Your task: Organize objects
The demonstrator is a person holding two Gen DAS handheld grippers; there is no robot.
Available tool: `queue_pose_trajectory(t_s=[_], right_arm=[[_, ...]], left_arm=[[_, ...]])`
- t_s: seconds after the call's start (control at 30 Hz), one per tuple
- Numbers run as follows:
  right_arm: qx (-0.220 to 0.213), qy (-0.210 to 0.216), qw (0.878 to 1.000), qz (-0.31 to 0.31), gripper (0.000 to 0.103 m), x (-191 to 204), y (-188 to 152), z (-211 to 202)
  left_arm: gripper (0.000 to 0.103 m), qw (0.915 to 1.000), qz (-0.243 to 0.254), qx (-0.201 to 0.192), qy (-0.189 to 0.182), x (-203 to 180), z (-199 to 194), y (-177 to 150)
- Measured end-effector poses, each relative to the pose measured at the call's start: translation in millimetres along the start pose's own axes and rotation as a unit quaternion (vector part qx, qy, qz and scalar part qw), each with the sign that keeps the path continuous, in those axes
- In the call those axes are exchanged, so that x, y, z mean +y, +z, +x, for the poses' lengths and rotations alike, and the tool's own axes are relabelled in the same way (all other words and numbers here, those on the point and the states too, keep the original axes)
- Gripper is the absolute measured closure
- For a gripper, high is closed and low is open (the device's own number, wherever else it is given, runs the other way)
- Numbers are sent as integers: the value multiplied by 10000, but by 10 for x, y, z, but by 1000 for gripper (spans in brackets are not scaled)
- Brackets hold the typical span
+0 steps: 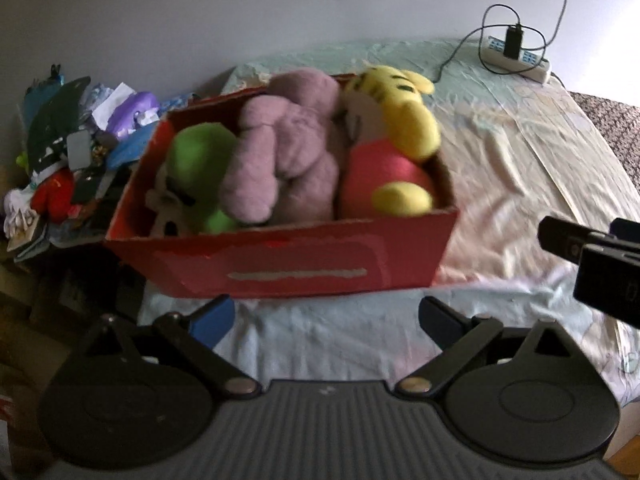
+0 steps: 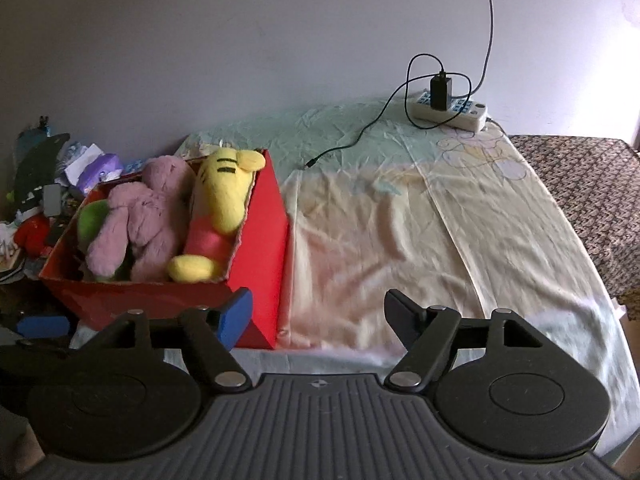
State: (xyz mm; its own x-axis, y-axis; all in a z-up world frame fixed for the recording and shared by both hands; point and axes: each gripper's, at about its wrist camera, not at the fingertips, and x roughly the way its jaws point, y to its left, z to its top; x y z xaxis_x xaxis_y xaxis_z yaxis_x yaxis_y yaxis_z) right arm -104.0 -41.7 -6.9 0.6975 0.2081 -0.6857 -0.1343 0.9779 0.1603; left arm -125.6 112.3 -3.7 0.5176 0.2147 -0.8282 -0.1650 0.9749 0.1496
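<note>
while both grippers hang over the near edge of the bed (image 2: 400,240), a red box (image 1: 304,268) sits on the sheet at the bed's left side, packed with three soft toys. seen from the left wrist, a green plush (image 1: 196,156) fills the box's left end, a purple plush (image 1: 280,148) lies in the middle, and a yellow plush (image 1: 404,120) with black stripes on its head and a red middle lies along the right wall, its head over the far rim. the left gripper (image 1: 326,318) is spread wide with nothing between its blue-padded fingers (image 1: 212,320), just short of the box's near wall. the right gripper (image 2: 318,316) is also spread wide and holds nothing; its left finger shows in front of the box's near right corner, though whether it touches the card i cannot tell, and its right finger is over bare sheet. the right wrist view shows the box (image 2: 264,248) from its right side, with the same toys inside. at the far right corner of the bed lies a white power strip (image 2: 452,110) with a black charger (image 2: 440,92) plugged in, its cable (image 2: 360,136) trailing across the sheet. left of the box, off the bed, sits a clutter pile (image 1: 68,148) of papers and small items, too blurred to name.
</note>
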Motion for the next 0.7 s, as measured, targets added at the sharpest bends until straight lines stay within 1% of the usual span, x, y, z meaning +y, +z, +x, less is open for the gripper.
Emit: queue_pose_trajectory(t_s=[0.1, 0.33, 0.43, 0.57, 0.7], right_arm=[[23, -71, 9999, -74, 26, 144, 50, 15], [25, -196, 9997, -163, 25, 479, 166, 63], [8, -282, 9994, -221, 21, 639, 201, 111], [41, -284, 9993, -249, 19, 828, 231, 186], [41, -320, 9991, -257, 17, 1005, 252, 257]], left_arm=[[4, 10000, 5, -27, 67, 109, 27, 62], [4, 9996, -202, -174, 74, 506, 37, 251], [4, 9994, -245, -232, 37, 666, 51, 305], [4, 9992, -347, -206, 22, 894, 108, 337], [4, 9993, -332, -166, 11, 1047, 183, 340]])
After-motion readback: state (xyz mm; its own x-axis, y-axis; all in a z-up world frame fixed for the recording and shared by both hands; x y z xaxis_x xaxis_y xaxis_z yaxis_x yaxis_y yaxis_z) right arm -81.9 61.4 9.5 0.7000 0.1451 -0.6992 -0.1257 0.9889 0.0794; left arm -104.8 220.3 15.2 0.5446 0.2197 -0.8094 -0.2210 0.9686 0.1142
